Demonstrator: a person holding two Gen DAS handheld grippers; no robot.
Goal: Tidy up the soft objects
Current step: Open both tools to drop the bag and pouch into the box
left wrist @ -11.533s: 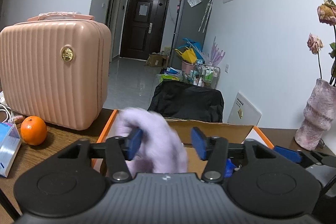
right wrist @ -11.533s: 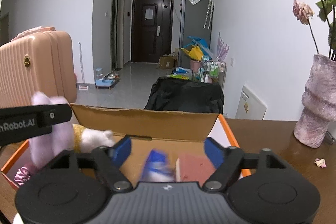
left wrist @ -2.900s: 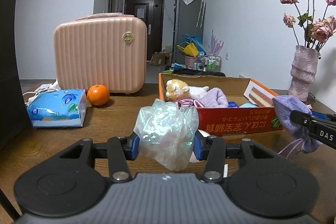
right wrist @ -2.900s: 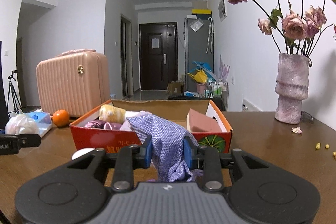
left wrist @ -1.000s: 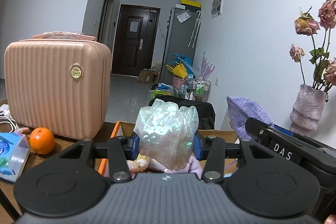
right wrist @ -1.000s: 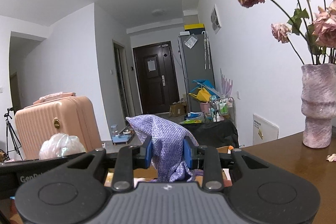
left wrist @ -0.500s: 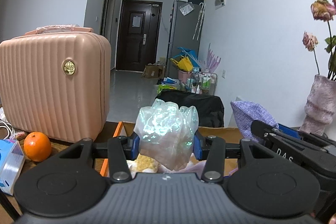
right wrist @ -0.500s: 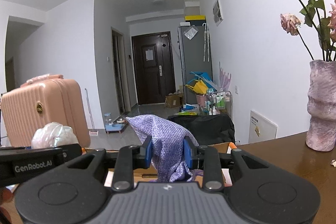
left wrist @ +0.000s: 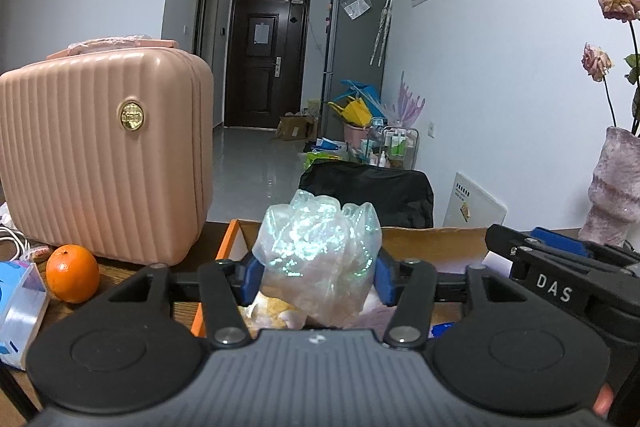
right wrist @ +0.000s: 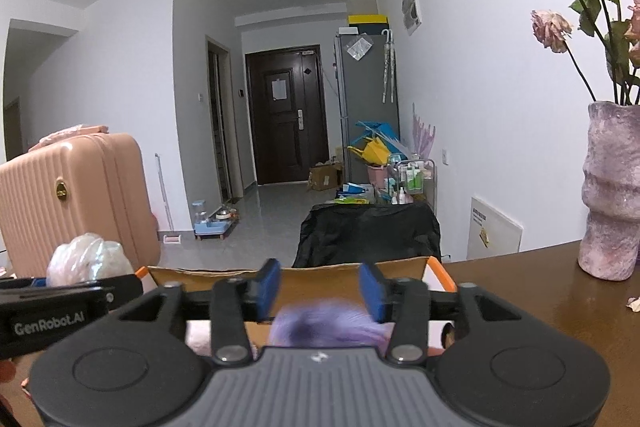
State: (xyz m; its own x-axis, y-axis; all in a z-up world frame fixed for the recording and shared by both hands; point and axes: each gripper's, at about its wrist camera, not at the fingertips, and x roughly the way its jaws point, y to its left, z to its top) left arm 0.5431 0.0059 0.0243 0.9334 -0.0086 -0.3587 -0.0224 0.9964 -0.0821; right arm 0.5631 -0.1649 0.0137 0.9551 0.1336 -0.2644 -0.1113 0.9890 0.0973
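My left gripper [left wrist: 316, 279] hovers over the orange cardboard box [left wrist: 432, 243]. Its jaws are opening, and a crumpled clear plastic bag [left wrist: 316, 251] still fills the gap and touches both blue pads. The right gripper [right wrist: 320, 287] is over the same box, just to the right. Its jaws are opening too, and nothing sits between the pads. The purple knitted cloth [right wrist: 328, 323] is a blur below them, dropping into the box. A yellow plush [left wrist: 272, 307] lies in the box under the bag.
A pink ribbed suitcase [left wrist: 104, 155] stands on the table at the left, with an orange [left wrist: 72, 279] and a blue tissue pack [left wrist: 16, 303] in front of it. A pink vase [right wrist: 612, 195] of dried roses stands at the right. A black bag [left wrist: 366, 191] lies beyond the table.
Both pairs of pads have spread apart. The purple cloth has slipped down out of the right pads towards the box. The plastic bag has swelled wider between the left pads.
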